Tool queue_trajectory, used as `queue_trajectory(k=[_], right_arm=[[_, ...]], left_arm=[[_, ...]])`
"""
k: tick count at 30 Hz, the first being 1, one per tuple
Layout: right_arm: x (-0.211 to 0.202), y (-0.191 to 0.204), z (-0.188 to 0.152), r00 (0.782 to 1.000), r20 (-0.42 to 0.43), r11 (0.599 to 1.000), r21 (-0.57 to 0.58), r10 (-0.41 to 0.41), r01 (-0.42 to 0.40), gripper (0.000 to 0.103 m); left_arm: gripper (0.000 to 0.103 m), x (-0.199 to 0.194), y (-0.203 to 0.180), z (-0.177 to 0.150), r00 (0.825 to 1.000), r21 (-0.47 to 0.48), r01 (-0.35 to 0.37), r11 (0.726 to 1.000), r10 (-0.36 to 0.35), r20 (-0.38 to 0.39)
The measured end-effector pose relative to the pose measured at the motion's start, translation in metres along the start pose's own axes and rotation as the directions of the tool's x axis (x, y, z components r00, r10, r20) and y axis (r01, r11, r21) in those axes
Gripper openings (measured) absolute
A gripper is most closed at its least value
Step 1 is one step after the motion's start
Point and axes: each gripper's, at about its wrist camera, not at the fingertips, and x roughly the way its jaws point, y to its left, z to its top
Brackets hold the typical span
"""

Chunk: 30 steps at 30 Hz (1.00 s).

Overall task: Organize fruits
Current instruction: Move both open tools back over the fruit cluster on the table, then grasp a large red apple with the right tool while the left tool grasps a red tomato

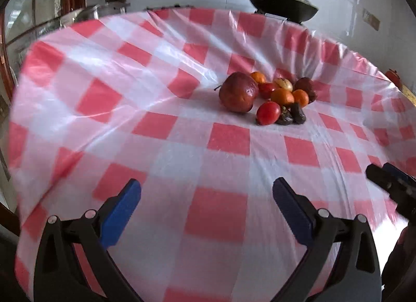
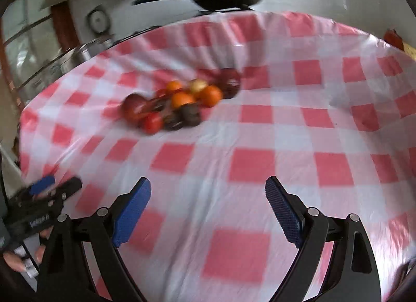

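Your left gripper hangs with jaws spread wide and nothing between its blue pads, low over the near part of a round table draped in a red-and-white checked plastic cloth. Your right gripper is likewise released, pads apart, above bare cloth on the near side; its tip also shows at the right edge of the left wrist view.

The fruits sit in one tight cluster near the middle of the table, well apart from both grippers. A large red apple lies at the left of the heap, touching its neighbours. A small red fruit sits at the near edge, with two dark, wrinkled pieces just to its right. Behind them lie three oranges, a pale yellowish fruit and a dark red fruit at the far right of the pile.

In the right wrist view the cluster is blurred and lies to the far left.

Beyond the table's far edge, a black pan with a lid and long handle stands against a white wall.
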Motion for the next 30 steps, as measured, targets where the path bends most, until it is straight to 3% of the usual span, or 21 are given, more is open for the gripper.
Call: queue_trajectory(k=[6,11,17,21,26,29,30], right_arm=[[0.043,-0.04,0.047,1.0,0.004,0.995,0.102,-0.003,0.002,0.087],[0.081,-0.048,0.082,1.0,0.016,0.99,0.142,-0.005,0.003,0.085],[0.141,-0.054,0.121,1.0,-0.023,0.969,0.245,0.01,-0.004,0.077],[0.173,-0.052,0.143,0.999,-0.036,0.96,0.279,-0.025,0.034,0.07],[0.2,-0.046,0.157,0.995,-0.08,0.955,0.284,-0.063,0.083,0.062],[0.207,-0.036,0.159,0.988,-0.107,0.964,0.233,-0.108,0.13,0.063],[0.207,-0.033,0.158,0.988,-0.112,0.968,0.213,-0.11,0.132,0.055]], left_arm=[[0.101,0.033,0.004,0.012,0.998,-0.095,0.039,0.995,-0.044,-0.048],[0.101,0.027,0.023,0.007,0.992,-0.18,0.129,0.975,-0.13,0.009],[0.101,0.027,0.027,0.005,0.992,-0.225,0.129,0.966,-0.128,0.02],[0.101,0.028,0.028,0.005,0.991,-0.235,0.13,0.963,-0.129,0.02],[0.101,0.028,0.028,0.005,0.99,-0.237,0.137,0.962,-0.136,0.022],[0.101,0.028,0.029,0.005,0.99,-0.239,0.14,0.961,-0.138,0.023],[0.101,0.028,0.028,0.005,0.99,-0.24,0.14,0.961,-0.138,0.023]])
